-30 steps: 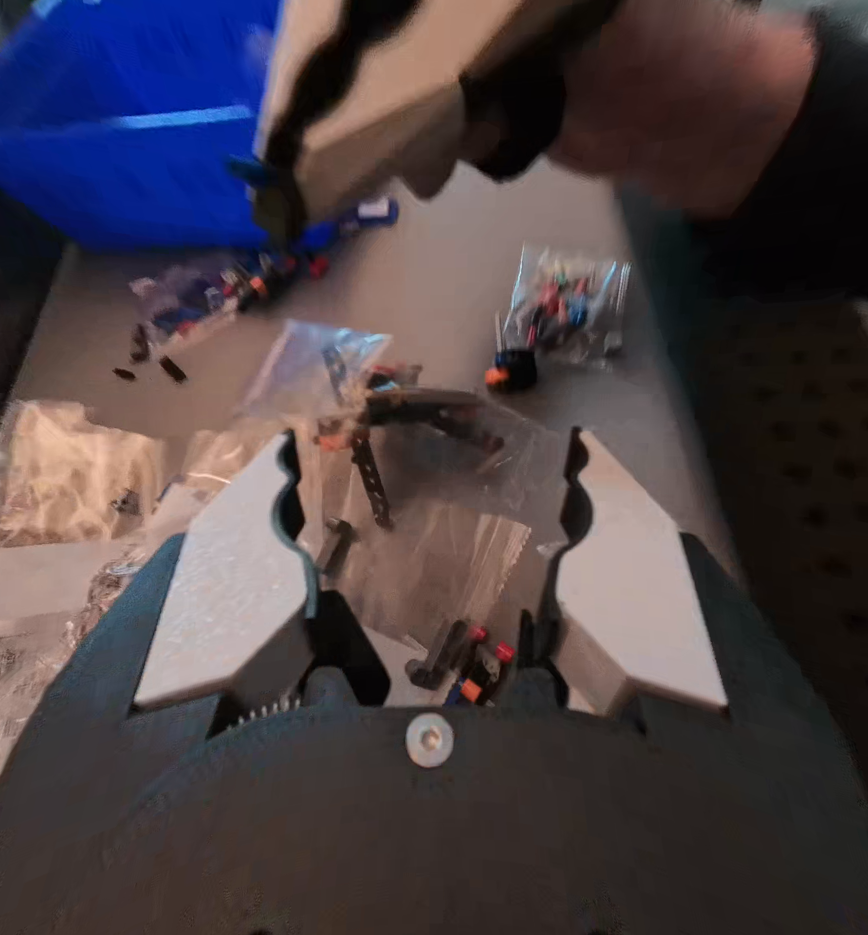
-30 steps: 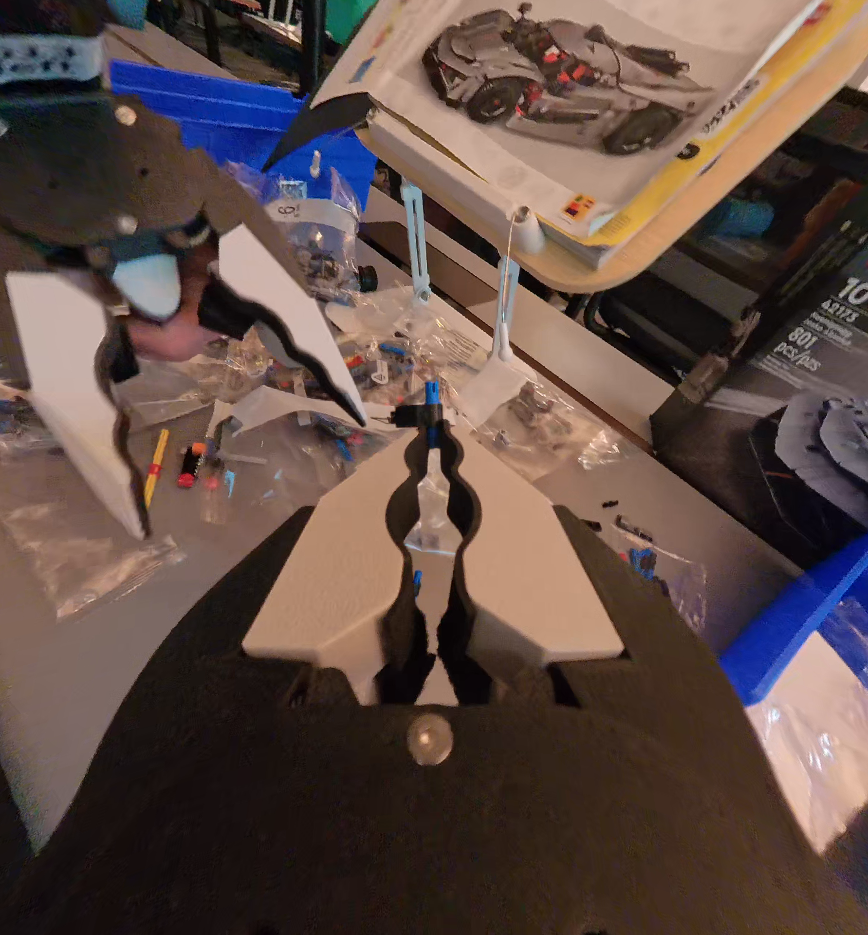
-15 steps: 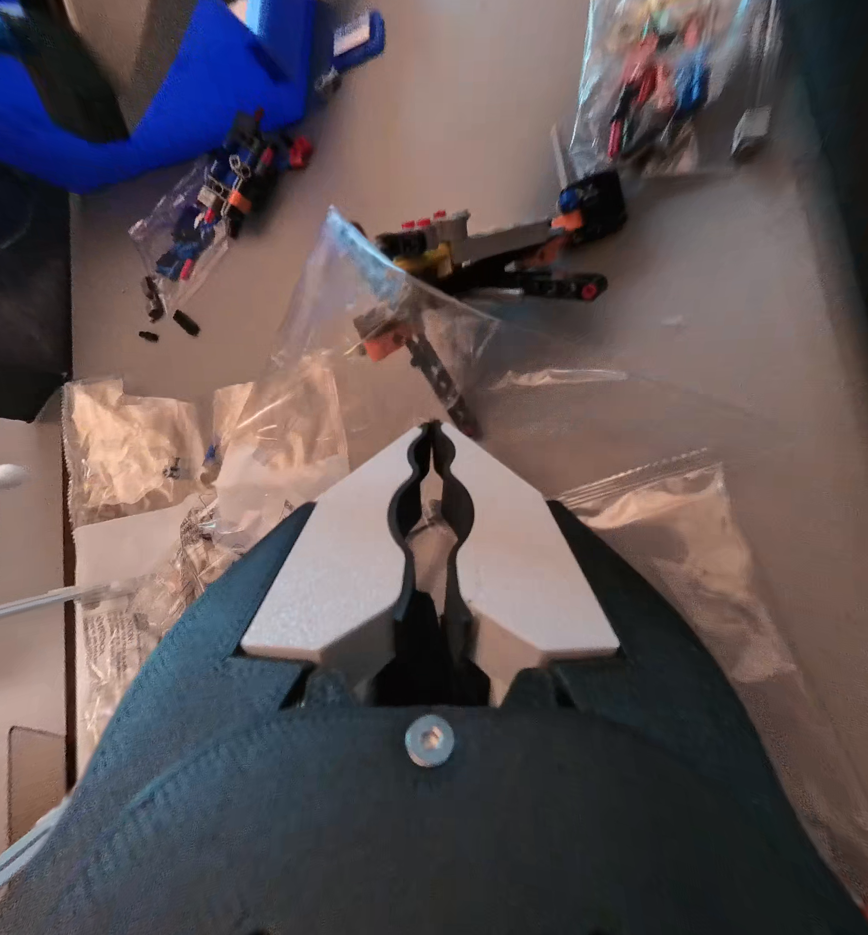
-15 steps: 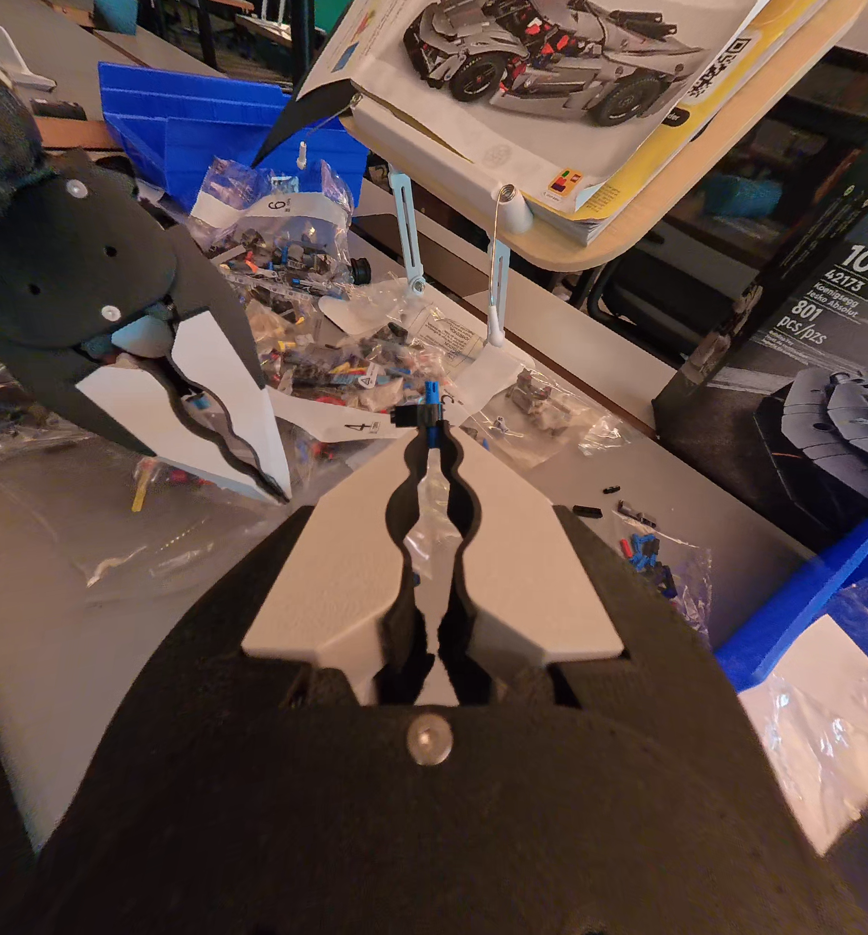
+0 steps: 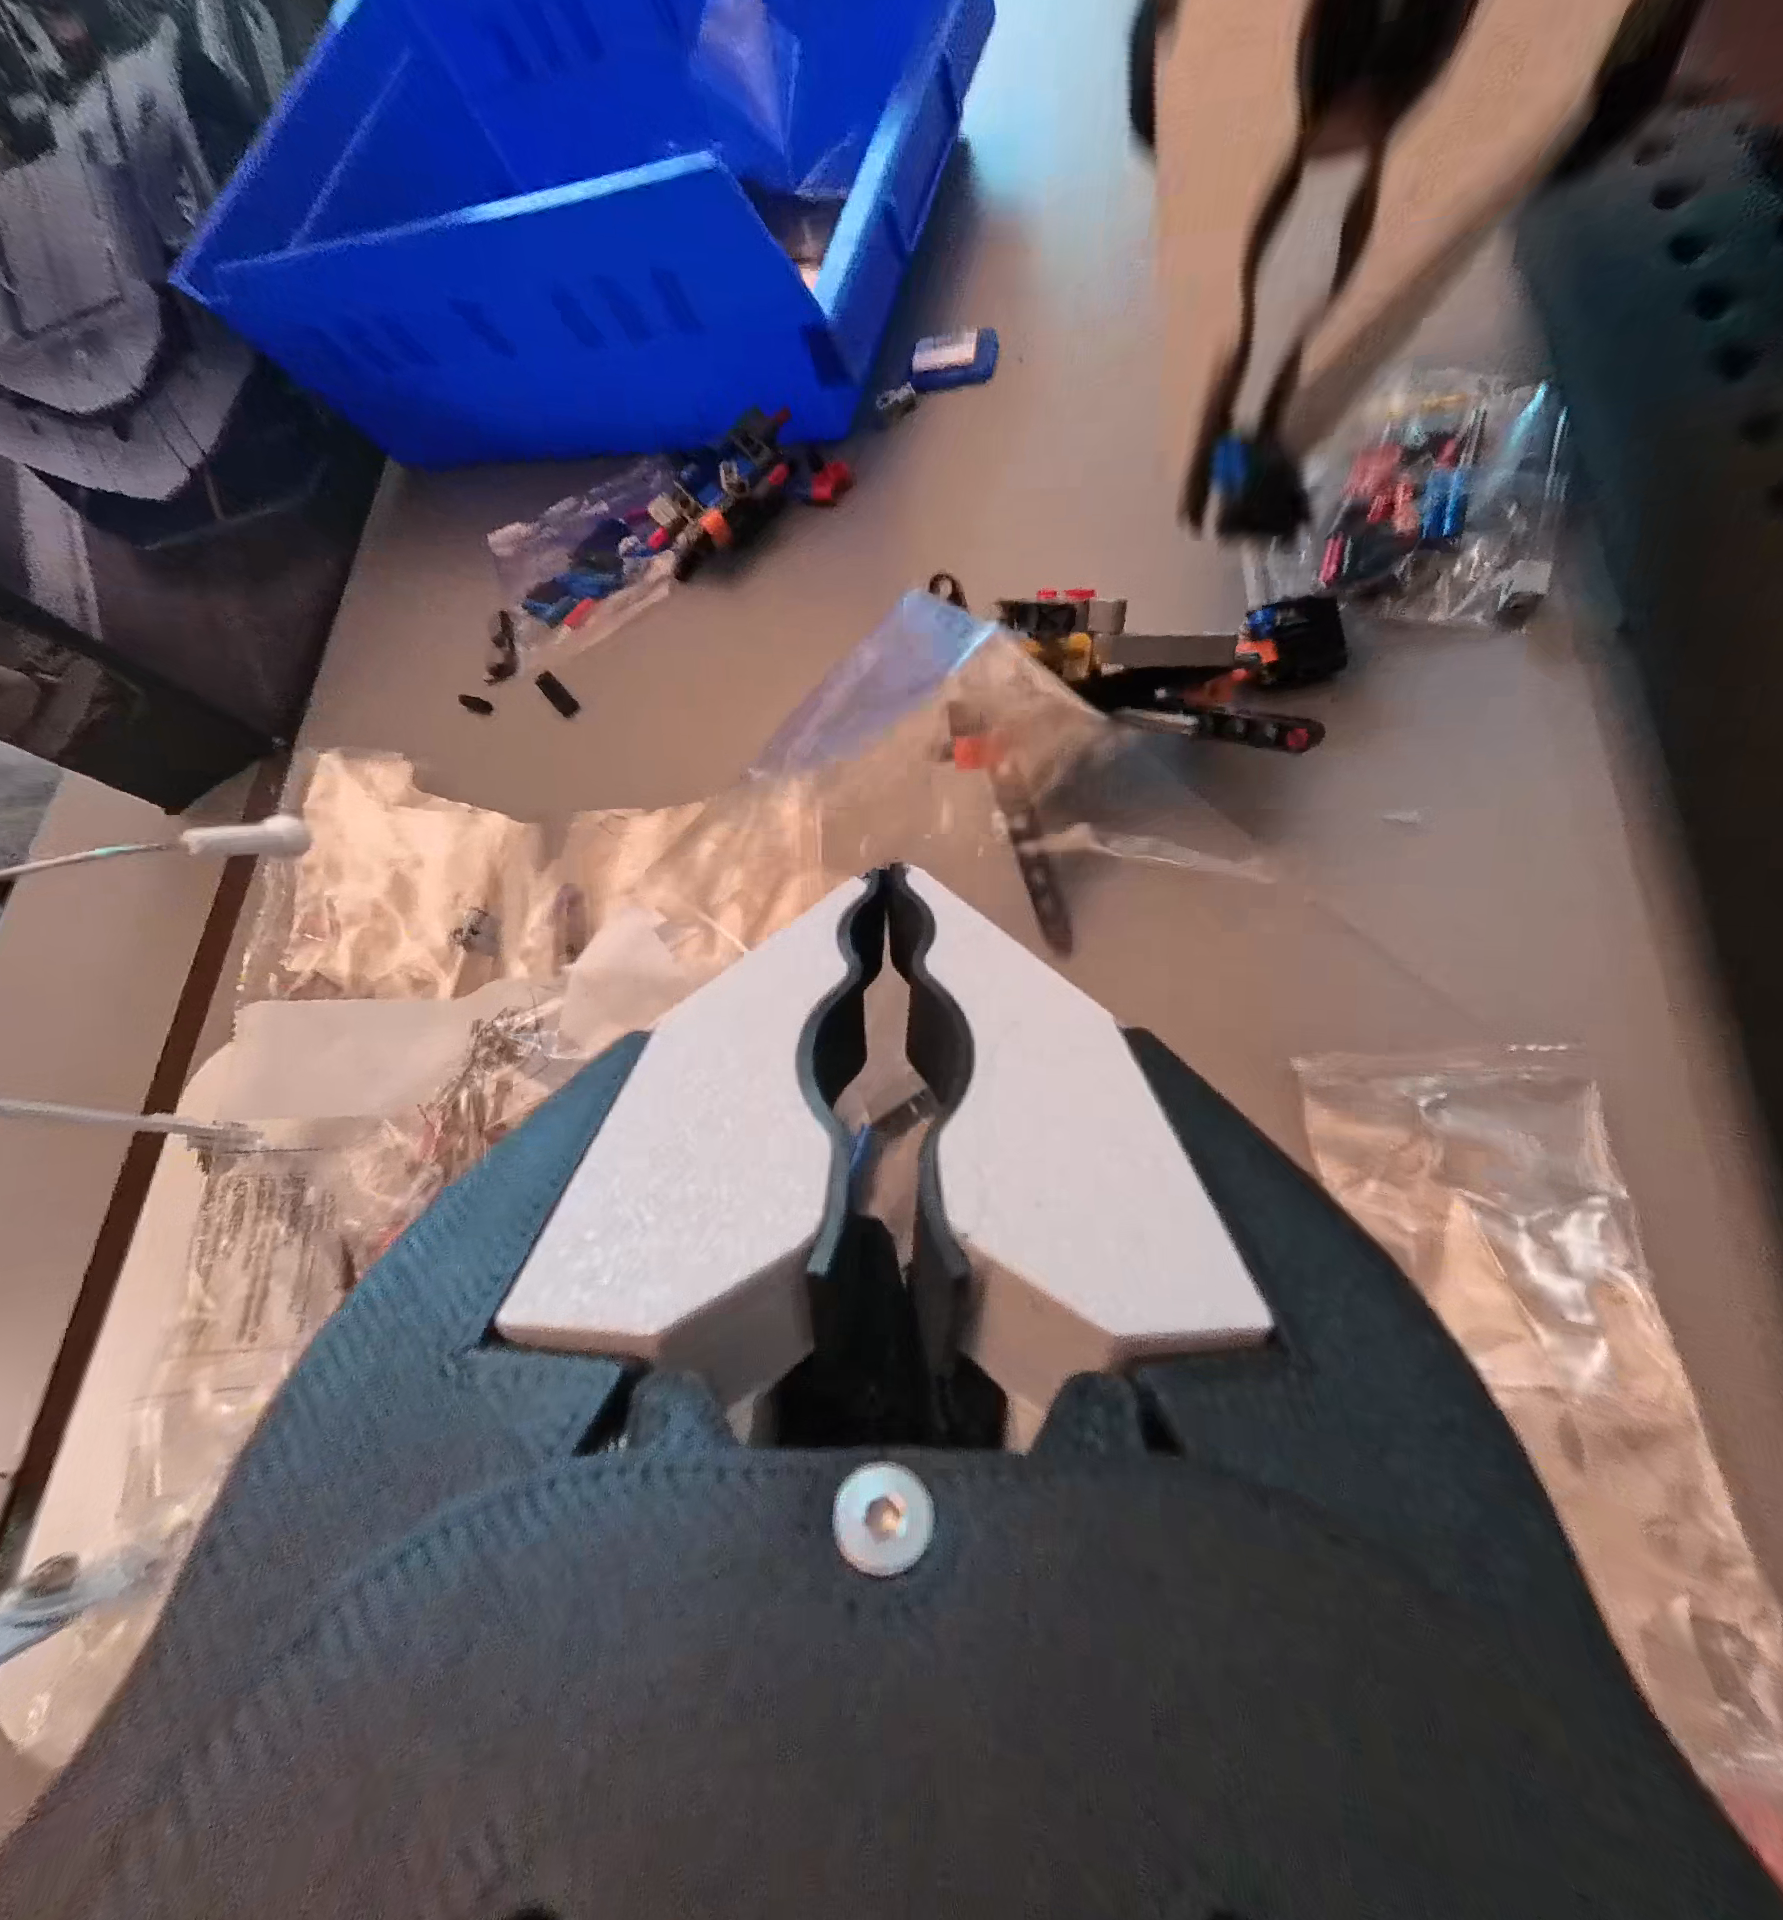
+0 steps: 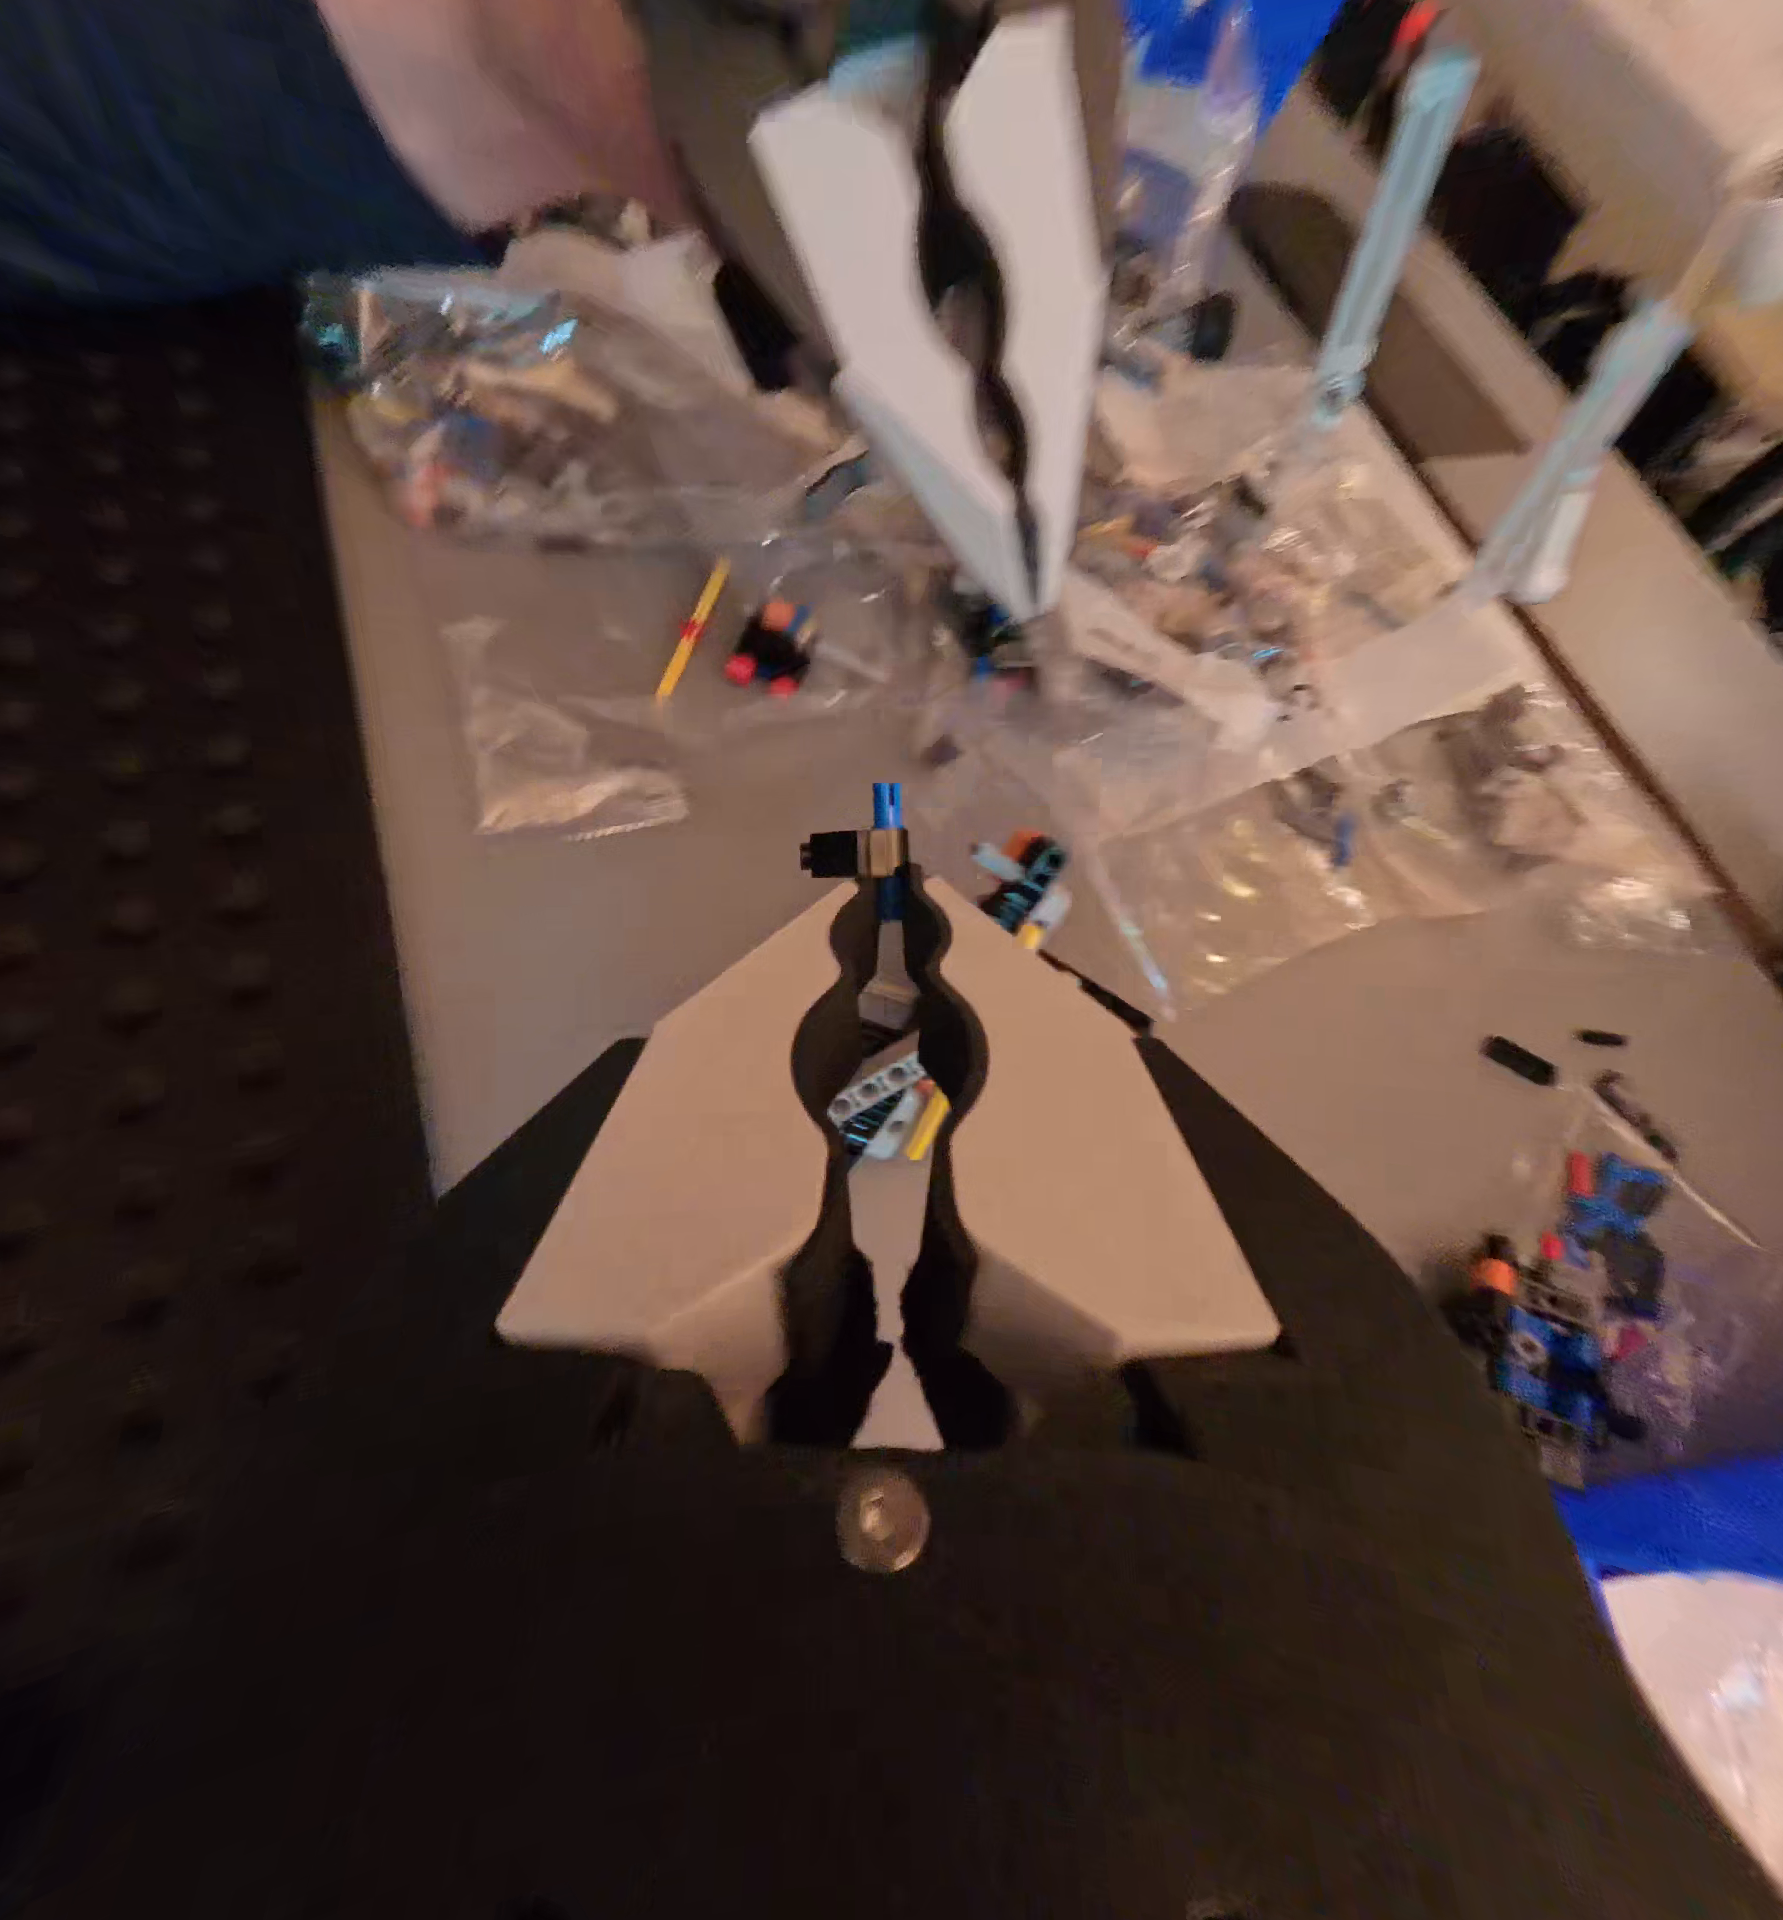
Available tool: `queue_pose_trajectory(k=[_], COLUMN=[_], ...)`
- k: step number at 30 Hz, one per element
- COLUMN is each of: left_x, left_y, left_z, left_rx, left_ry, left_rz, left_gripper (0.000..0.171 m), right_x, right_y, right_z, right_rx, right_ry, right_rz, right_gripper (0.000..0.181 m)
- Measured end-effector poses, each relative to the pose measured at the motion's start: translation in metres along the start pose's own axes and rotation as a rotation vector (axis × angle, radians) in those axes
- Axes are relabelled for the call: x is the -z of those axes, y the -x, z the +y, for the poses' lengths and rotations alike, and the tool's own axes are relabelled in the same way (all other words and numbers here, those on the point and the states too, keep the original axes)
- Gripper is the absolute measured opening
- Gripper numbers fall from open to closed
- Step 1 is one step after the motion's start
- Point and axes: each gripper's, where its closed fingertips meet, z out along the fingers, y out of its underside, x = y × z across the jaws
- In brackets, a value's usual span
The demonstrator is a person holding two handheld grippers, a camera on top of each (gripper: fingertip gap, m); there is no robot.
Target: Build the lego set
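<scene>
1. Far left of the left wrist view: a blue bin (image 5: 596,239) sits at the table (image 5: 1074,312) edge, with a small open bag of loose pieces (image 5: 658,530) just in front of it.
2. My left gripper (image 5: 885,883) has its fingers clenched tip to tip, pinching the edge of a clear plastic bag (image 5: 928,727) that holds a black beam.
3. Beyond that bag lies the partly built lego assembly (image 5: 1178,665), grey, black and orange, flat on the table.
4. Upper right of that view: my right gripper (image 5: 1245,488), blurred, hangs above the table near another bag of parts (image 5: 1427,499).
5. In the right wrist view, a yellow axle (image 6: 695,629) and a small black-red piece (image 6: 773,649) lie left of centre.
6. My right gripper (image 6: 887,883) has its fingers clamped on a blue pin with a black connector (image 6: 866,844), raised over the table.
7. Right: emptied bags (image 6: 1334,831), then a pile of blue pieces (image 6: 1583,1320).
</scene>
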Motion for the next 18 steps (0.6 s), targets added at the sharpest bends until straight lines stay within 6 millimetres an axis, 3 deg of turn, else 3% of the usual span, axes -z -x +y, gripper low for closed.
queue_pose_trajectory(k=[3,7,8,13,16,18], left_x=[0.006,0.018,0.021,0.036,0.044,0.05], left_y=[0.003,0.01,0.011,0.021,0.029,0.035], left_z=[-0.004,-0.009,-0.009,-0.014,-0.015,-0.015], left_rx=[0.018,0.08,0.089,0.143,0.182,0.217], left_ry=[-0.026,-0.095,-0.102,-0.176,-0.213,-0.247], left_rz=[0.006,0.019,0.02,0.012,0.0,-0.003], left_gripper=[0.0,0.0,0.0,0.0,0.0,0.0], right_x=[-0.027,-0.054,-0.059,-0.076,-0.09,-0.089], right_y=[0.003,-0.006,-0.002,-0.031,-0.045,-0.042], right_z=[0.01,-0.003,-0.011,-0.045,-0.046,-0.051], right_rx=[0.05,0.107,0.105,0.08,0.054,0.066], right_ry=[0.147,0.205,0.178,0.114,0.172,0.146], right_rz=[0.0,0.067,0.039,0.176,0.215,0.194], right_gripper=[0.001,0.001,0.001,0.002,0.024,0.018])
